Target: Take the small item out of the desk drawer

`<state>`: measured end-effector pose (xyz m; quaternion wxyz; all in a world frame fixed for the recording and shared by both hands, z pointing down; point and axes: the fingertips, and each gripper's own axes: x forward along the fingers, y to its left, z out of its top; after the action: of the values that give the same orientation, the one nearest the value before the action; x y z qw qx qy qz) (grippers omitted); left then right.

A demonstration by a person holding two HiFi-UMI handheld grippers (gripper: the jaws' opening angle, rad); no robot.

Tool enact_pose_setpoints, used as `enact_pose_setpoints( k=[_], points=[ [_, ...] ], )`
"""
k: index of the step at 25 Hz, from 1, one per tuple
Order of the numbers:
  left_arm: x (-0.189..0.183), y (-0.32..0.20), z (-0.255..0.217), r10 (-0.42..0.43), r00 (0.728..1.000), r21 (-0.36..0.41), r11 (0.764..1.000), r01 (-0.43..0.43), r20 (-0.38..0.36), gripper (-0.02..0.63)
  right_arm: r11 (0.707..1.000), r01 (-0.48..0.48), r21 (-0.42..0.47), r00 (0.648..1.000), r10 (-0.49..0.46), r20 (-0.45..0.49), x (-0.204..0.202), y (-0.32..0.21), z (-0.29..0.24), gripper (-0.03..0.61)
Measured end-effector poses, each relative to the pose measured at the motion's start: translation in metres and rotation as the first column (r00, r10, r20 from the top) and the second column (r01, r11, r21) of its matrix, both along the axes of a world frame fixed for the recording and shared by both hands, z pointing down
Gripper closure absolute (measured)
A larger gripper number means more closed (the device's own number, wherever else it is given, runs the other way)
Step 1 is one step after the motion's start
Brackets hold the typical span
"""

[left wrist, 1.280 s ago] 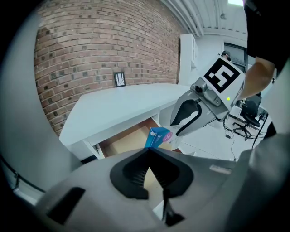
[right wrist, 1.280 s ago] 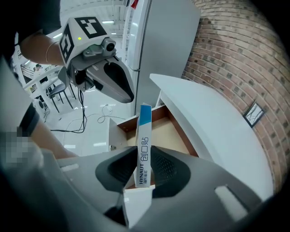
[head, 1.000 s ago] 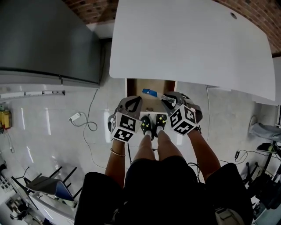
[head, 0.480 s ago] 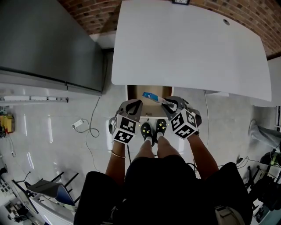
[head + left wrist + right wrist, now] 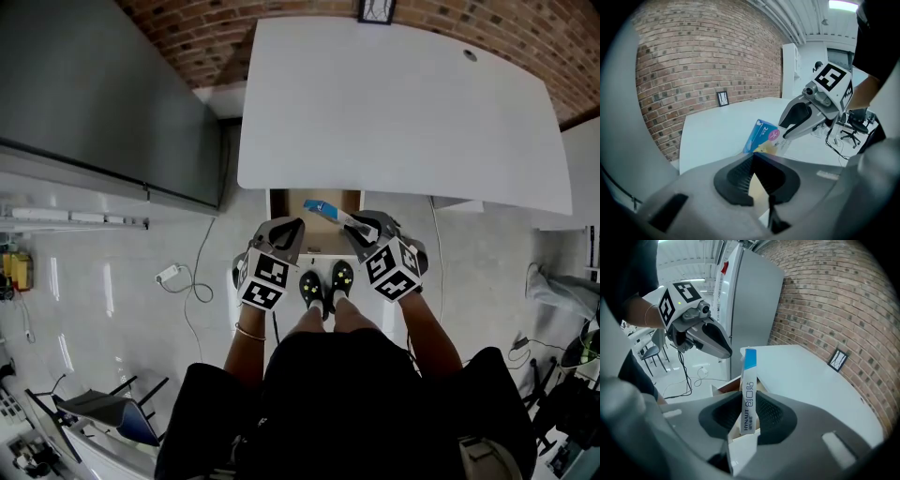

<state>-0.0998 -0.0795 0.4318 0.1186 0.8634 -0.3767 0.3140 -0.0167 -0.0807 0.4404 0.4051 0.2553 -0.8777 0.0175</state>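
Note:
My right gripper (image 5: 351, 223) is shut on a small blue and white box (image 5: 322, 207), held just above the open desk drawer (image 5: 271, 212). In the right gripper view the box (image 5: 748, 394) stands upright between the pads, its blue end pointing away. My left gripper (image 5: 296, 225) hovers over the drawer's left side, shut and empty. The left gripper view shows its jaws (image 5: 753, 158) closed on nothing, with the right gripper (image 5: 806, 115) and the box (image 5: 762, 136) beyond them.
The white desk top (image 5: 403, 103) juts over the drawer's far end. A grey cabinet (image 5: 94, 94) stands to the left. A cable with a plug (image 5: 169, 274) lies on the floor. The person's shoes (image 5: 324, 281) stand just in front of the drawer.
The head view has tipped up, showing more of the brick wall. Both grippers stay over the drawer, the right one still holding the box.

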Motion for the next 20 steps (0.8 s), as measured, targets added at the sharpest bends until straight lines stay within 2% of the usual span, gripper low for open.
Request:
enact_pose_setpoints(
  k=[8,20],
  points=[
    [0.007,-0.004,-0.024,0.019,1.000,0.030,0.999,-0.019,-0.002,0.613,0.999,-0.032,0.019,0.999,0.032,0.028,0.009,-0.002,-0.025,0.474],
    [0.019,-0.018,-0.062,0.034,0.999,0.096,0.995,-0.030,-0.037,0.614,0.996,-0.071,0.054,0.990,0.064,0.123,0.012,-0.010,-0.066,0.474]
  ],
)
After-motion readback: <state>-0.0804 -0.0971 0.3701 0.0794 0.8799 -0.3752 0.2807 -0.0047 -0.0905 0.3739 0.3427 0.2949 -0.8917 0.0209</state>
